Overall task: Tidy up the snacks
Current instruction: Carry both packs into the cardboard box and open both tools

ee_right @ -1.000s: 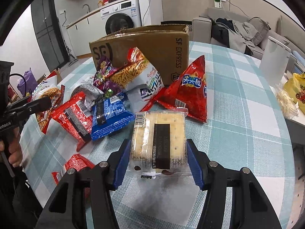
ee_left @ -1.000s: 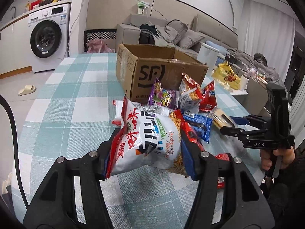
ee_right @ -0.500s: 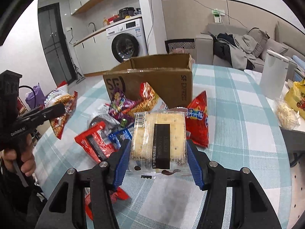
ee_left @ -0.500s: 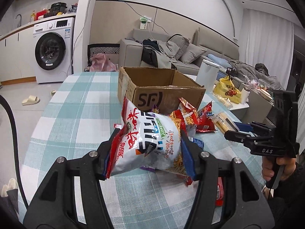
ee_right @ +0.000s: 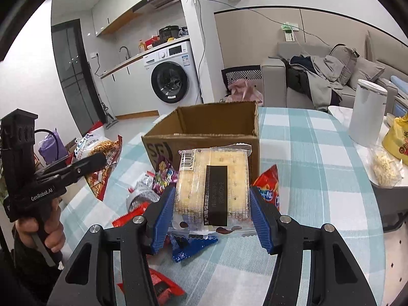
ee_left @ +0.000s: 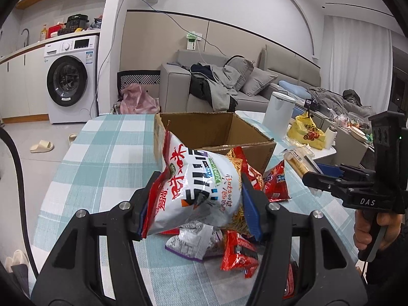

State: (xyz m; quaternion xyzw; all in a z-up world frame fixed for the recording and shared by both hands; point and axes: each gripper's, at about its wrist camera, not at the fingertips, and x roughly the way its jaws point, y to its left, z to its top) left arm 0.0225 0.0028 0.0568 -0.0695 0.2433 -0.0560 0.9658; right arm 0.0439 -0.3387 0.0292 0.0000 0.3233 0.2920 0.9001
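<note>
Snacks aloft: chip bag (ee_left: pixel 196 191) clamped in left gripper (ee_left: pixel 199 204), cracker pack (ee_right: pixel 213 191) clamped in right gripper (ee_right: pixel 213 214), long axis pointing far. Box (ee_right: pixel 204 127) open, just beyond both, above bench (ee_right: pixel 306 153).

My two wrist cameras looked forward along my fingers, close above the table (ee_left: pixel 107 153), both facing the open cardboard box (ee_right: pixel 216 125). Each saw the other gripper, and both shared the washing machine (ee_left: pixel 68 84) and sofa (ee_right: pixel 318 81).
</note>
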